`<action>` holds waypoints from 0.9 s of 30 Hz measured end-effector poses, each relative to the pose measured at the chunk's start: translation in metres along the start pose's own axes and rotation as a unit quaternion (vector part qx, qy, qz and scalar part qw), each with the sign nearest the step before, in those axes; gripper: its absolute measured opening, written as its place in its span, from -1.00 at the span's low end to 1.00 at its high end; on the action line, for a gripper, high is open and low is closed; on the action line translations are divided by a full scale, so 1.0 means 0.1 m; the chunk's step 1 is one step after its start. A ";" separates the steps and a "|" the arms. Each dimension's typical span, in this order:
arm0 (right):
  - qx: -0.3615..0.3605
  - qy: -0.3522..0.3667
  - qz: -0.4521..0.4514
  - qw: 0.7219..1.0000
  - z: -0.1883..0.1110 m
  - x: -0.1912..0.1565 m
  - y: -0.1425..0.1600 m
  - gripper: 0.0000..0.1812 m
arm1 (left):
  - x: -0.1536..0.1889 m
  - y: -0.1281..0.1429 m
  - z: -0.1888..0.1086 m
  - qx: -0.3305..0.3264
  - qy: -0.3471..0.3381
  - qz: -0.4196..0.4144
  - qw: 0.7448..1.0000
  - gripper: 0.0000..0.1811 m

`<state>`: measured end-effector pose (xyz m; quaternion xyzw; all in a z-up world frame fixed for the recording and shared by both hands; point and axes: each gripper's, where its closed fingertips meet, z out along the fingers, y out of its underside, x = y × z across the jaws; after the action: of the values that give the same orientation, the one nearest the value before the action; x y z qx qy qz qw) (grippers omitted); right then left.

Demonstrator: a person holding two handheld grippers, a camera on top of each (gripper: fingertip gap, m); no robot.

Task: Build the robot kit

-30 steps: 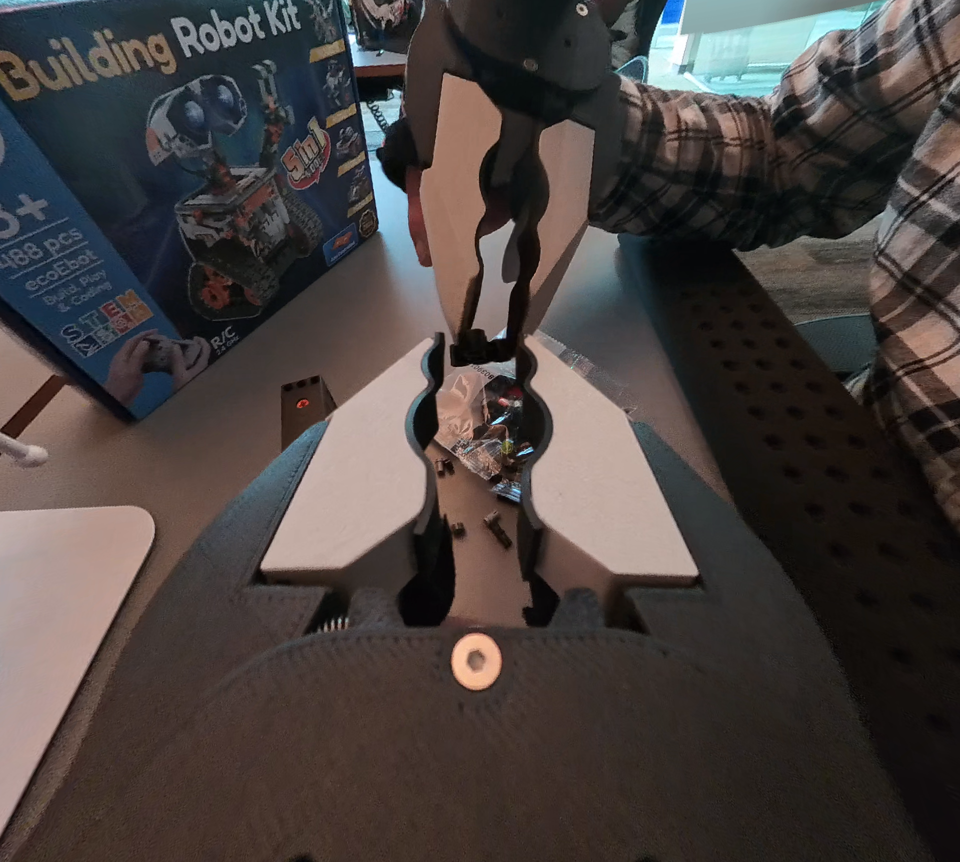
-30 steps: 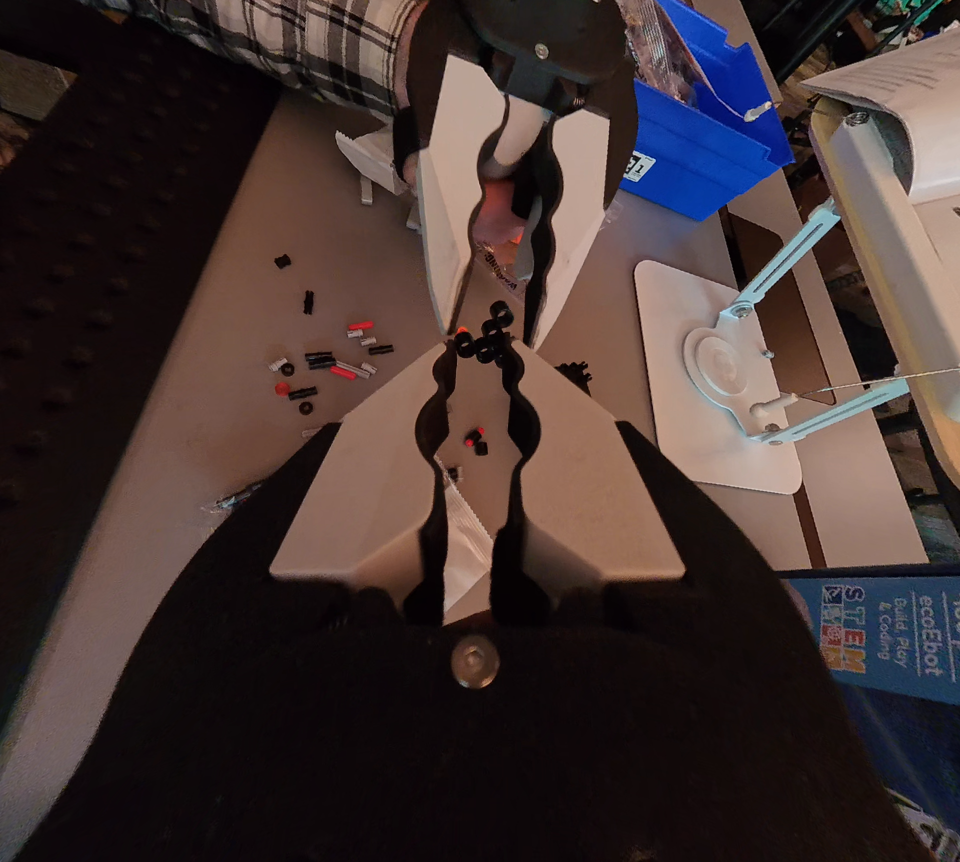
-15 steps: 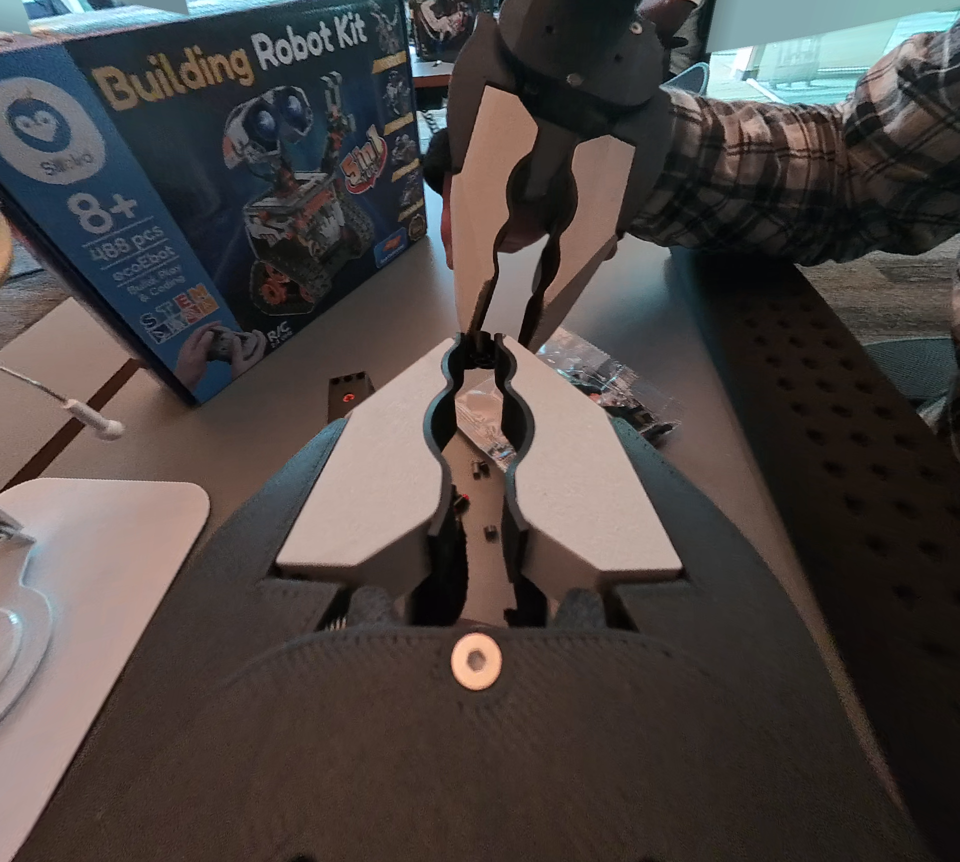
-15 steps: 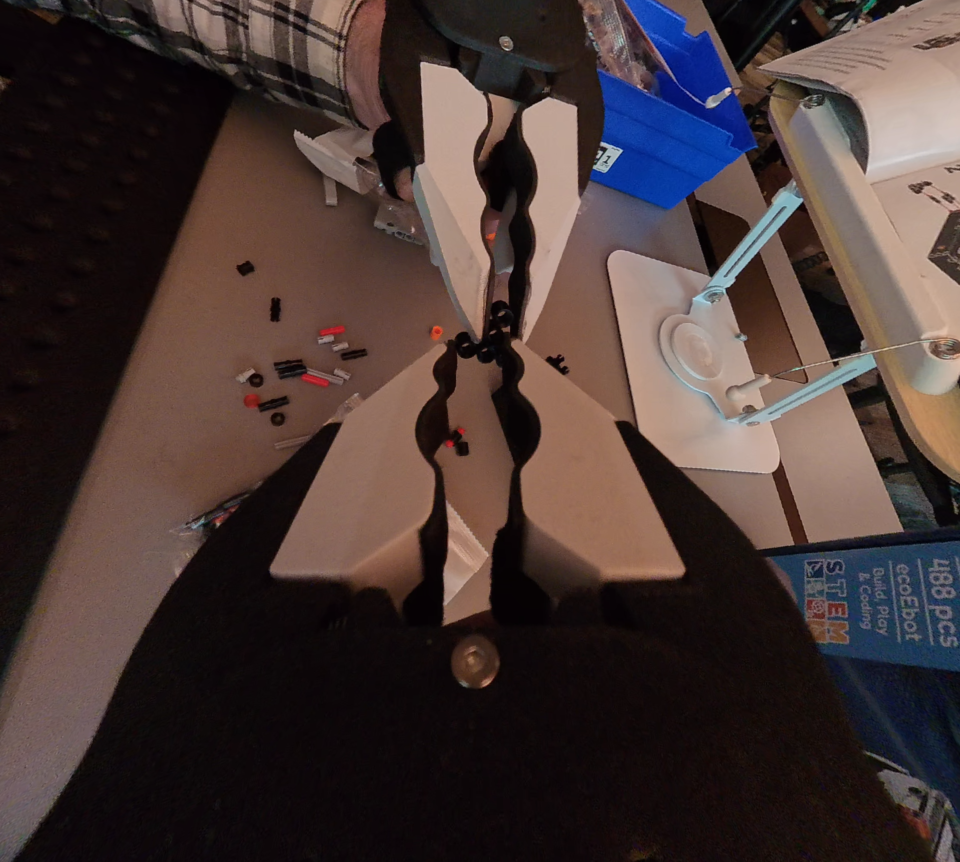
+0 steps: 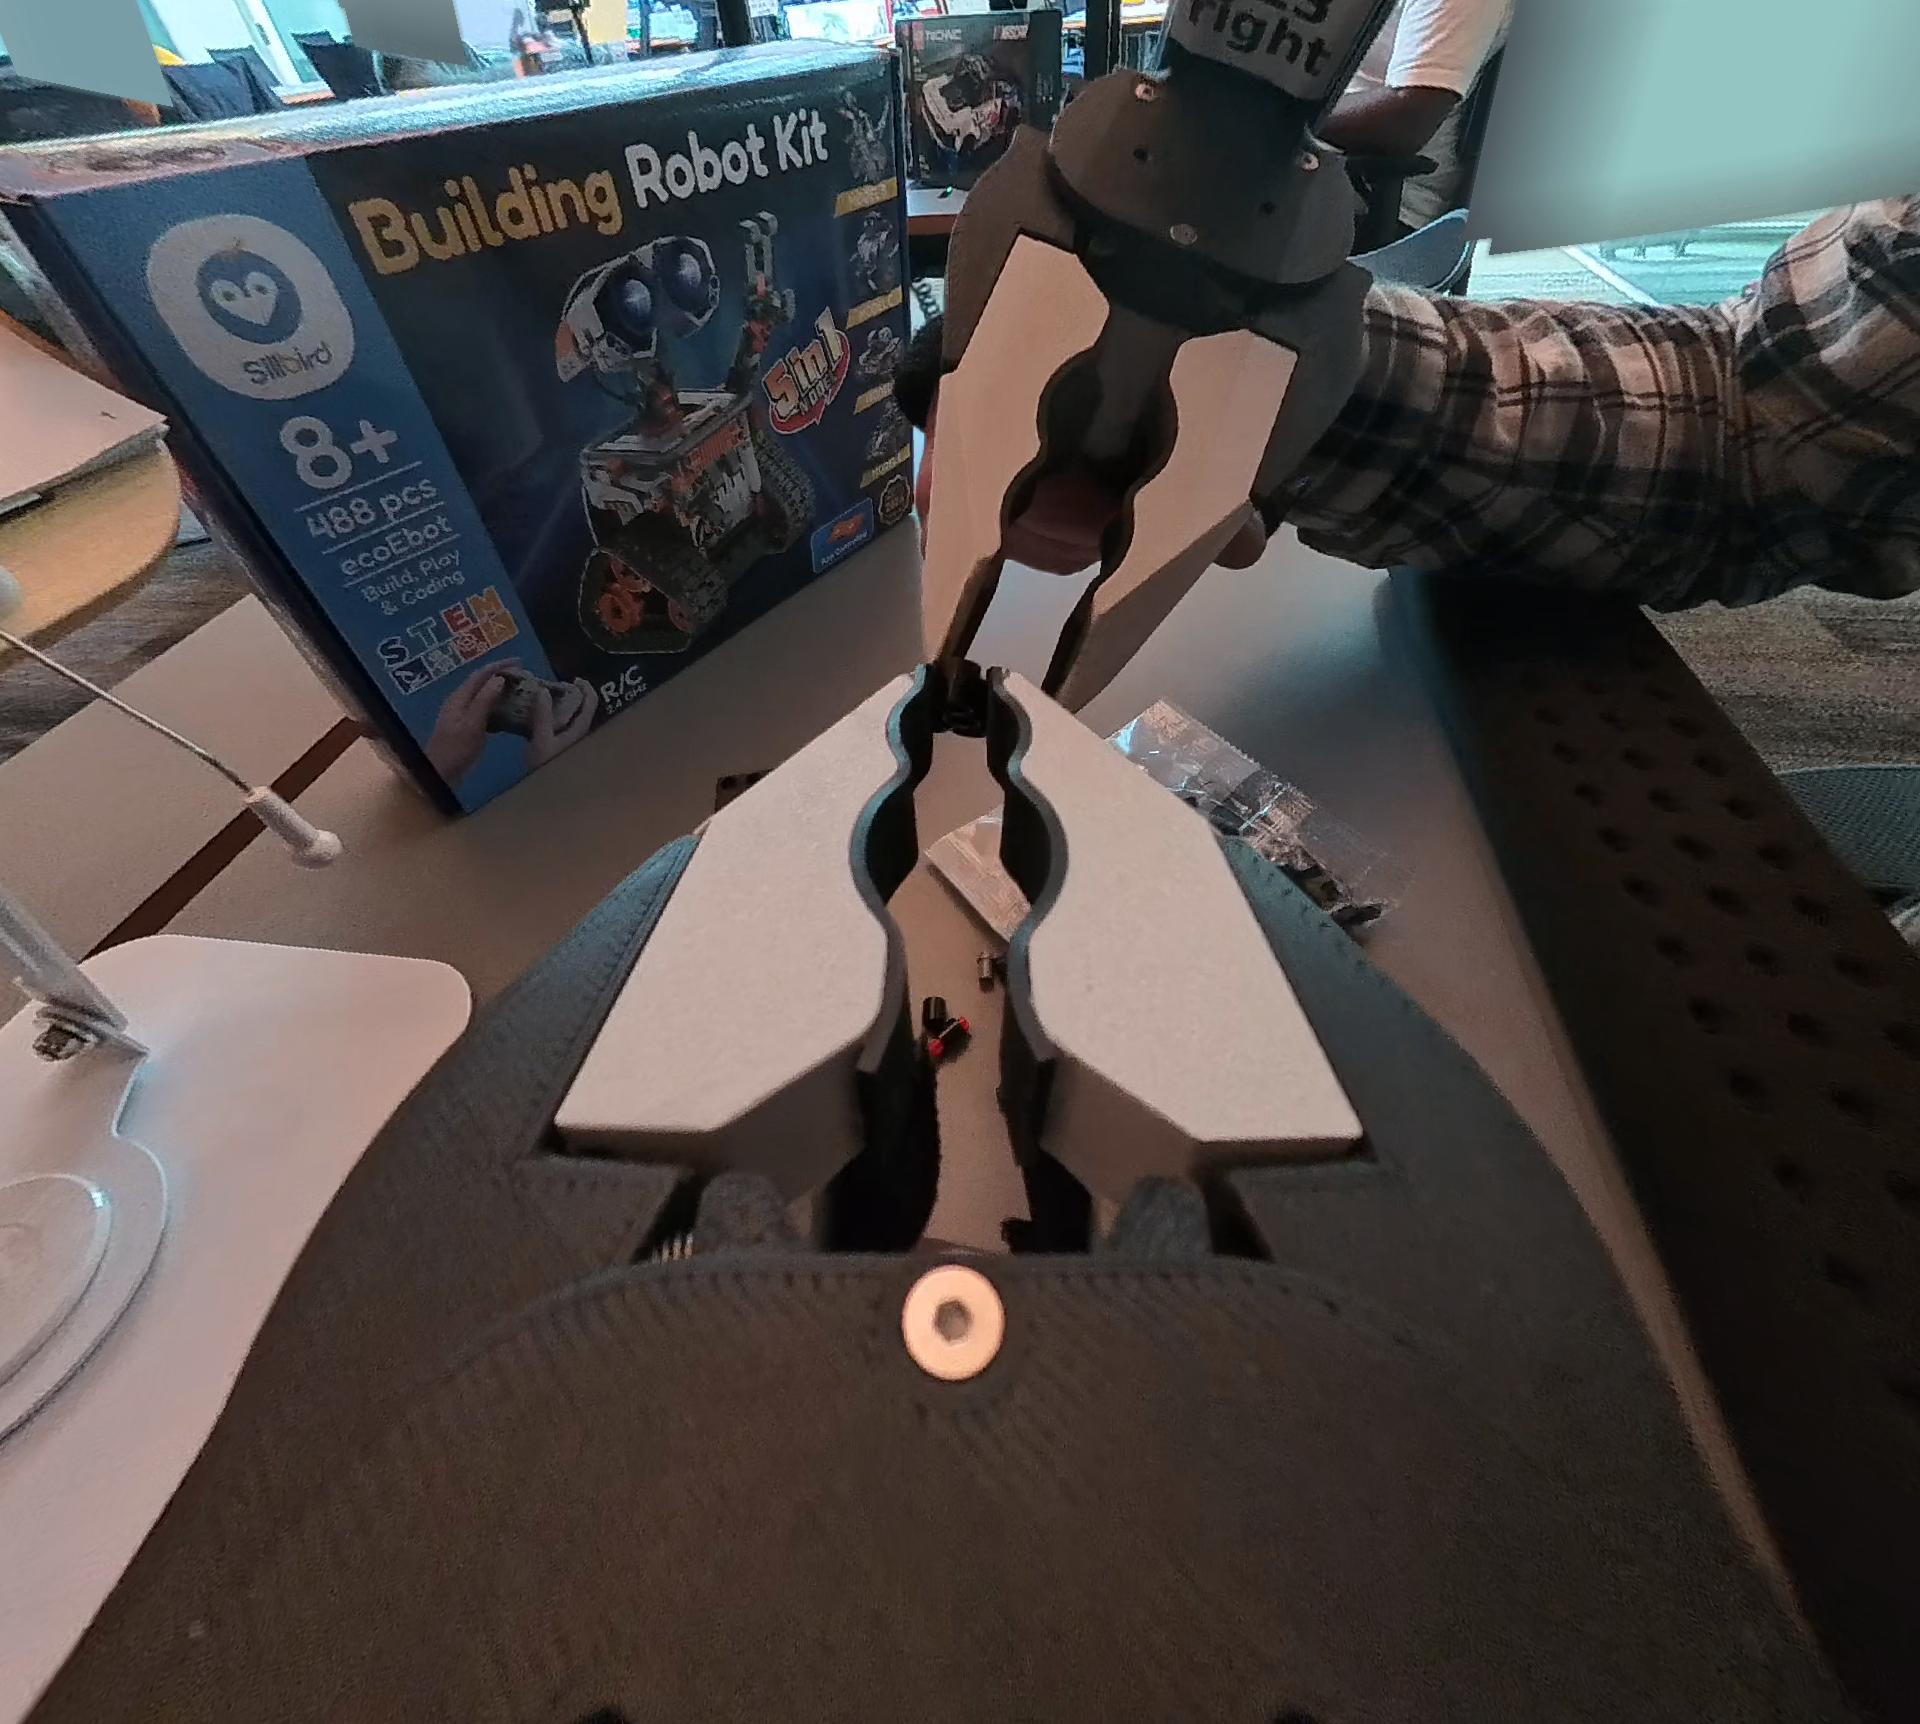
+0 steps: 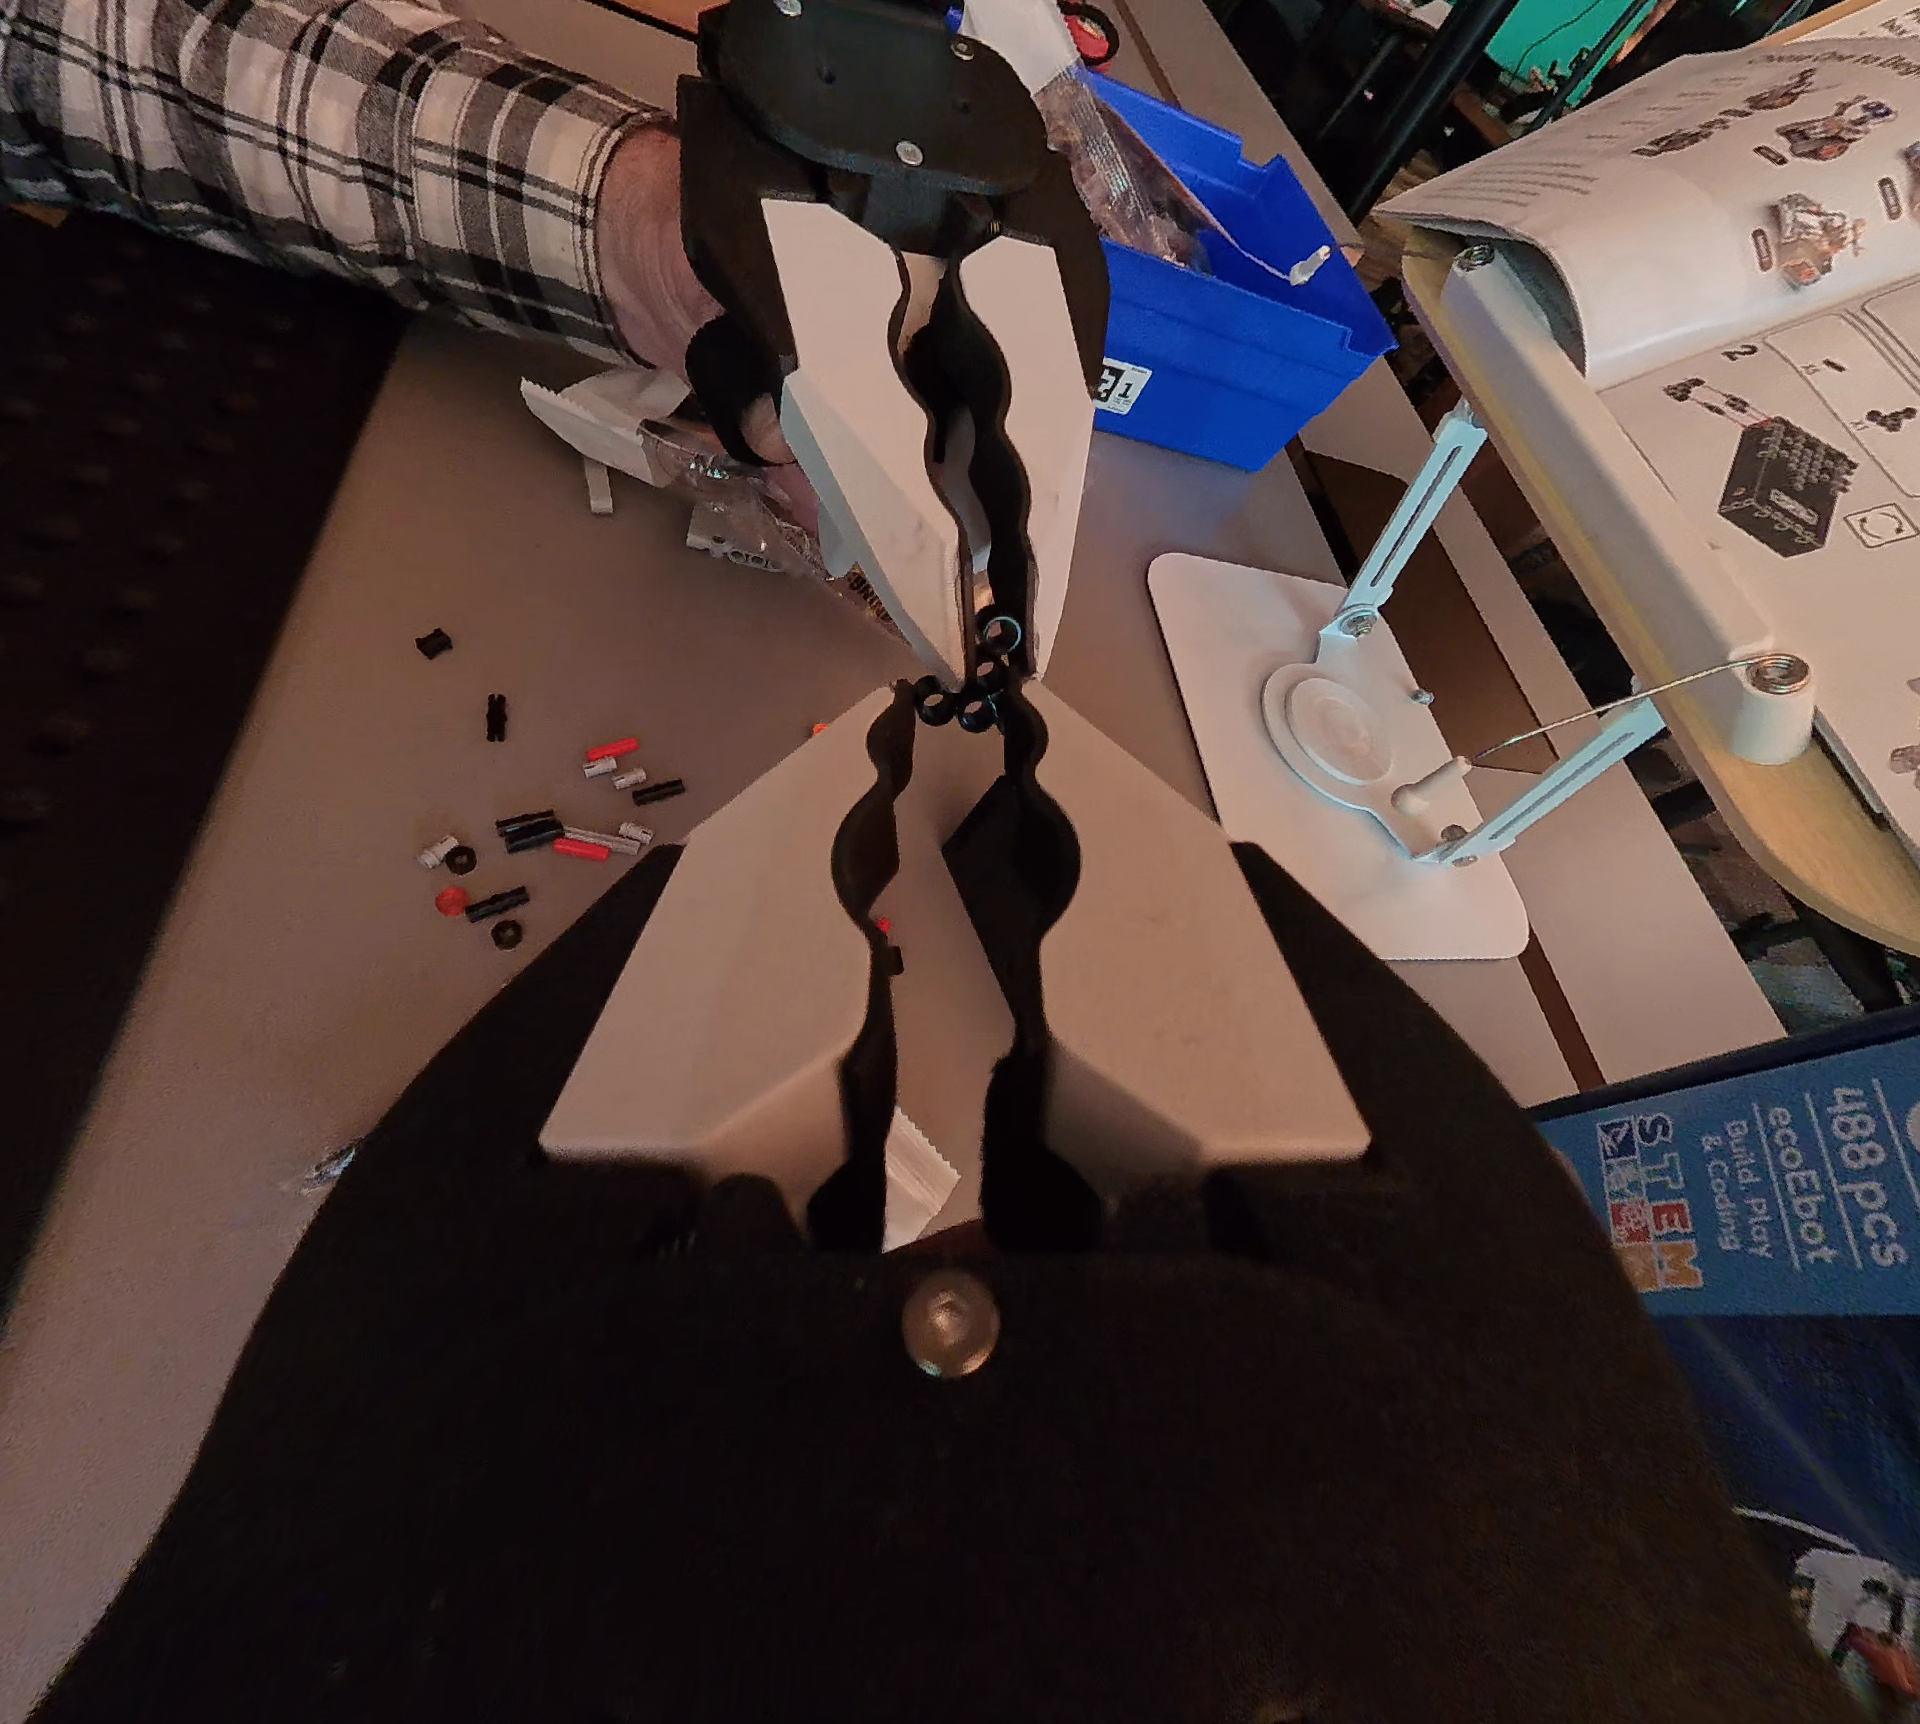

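Observation:
A small black piece with ring-shaped holes [image 6: 954, 708] hangs in the air between both grippers, above the grey table [image 6: 364, 739]. My left gripper [image 5: 956, 700] is shut on it; in the right wrist view that gripper [image 6: 987, 651] comes down from above and pinches the piece's upper rings. My right gripper [image 6: 956, 713] has its tips on either side of the lower rings and grips them. In the left wrist view the right gripper [image 5: 1008, 677] reaches in from the top, and the piece [image 5: 958, 713] is mostly hidden between the tips.
A blue kit box [image 5: 468, 427] stands at the back left. A blue bin [image 6: 1226, 324], a white stand base [image 6: 1247, 739] and an open booklet [image 6: 1766, 220] lie beyond. Loose small parts [image 6: 551, 833] and a clear bag [image 5: 1247, 801] lie on the table, beside a black perforated mat [image 5: 1714, 947]. My two grippers' fingertips are within a few centimetres of each other.
My left gripper closed its tips onto the black piece that the right gripper held. Both grippers then tilted and lifted a little together.

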<state>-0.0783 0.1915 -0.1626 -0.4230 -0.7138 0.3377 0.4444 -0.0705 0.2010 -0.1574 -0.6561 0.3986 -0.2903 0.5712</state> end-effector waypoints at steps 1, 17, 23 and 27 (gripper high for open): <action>0.003 0.001 0.000 1.000 0.00 0.00 -0.01 -0.84 | 0.00 -0.01 0.00 0.002 0.003 -0.006 1.000 -0.92; 0.007 0.023 -0.007 1.000 -0.02 0.08 -0.01 -0.95 | -0.08 -0.03 -0.05 0.014 -0.005 -0.029 0.999 -0.95; -0.015 0.040 0.055 0.998 -0.06 0.22 0.05 -0.75 | -0.20 -0.11 -0.12 0.029 -0.046 -0.011 0.998 -0.95; -0.018 0.042 0.114 0.992 -0.04 0.26 0.04 -0.72 | -0.32 -0.15 -0.17 0.028 -0.104 0.033 0.994 -0.95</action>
<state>-0.0798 0.2176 -0.1554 -0.5238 -0.6474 0.3549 0.4248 -0.0980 0.2202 -0.1369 -0.6529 0.3504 -0.2122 0.6372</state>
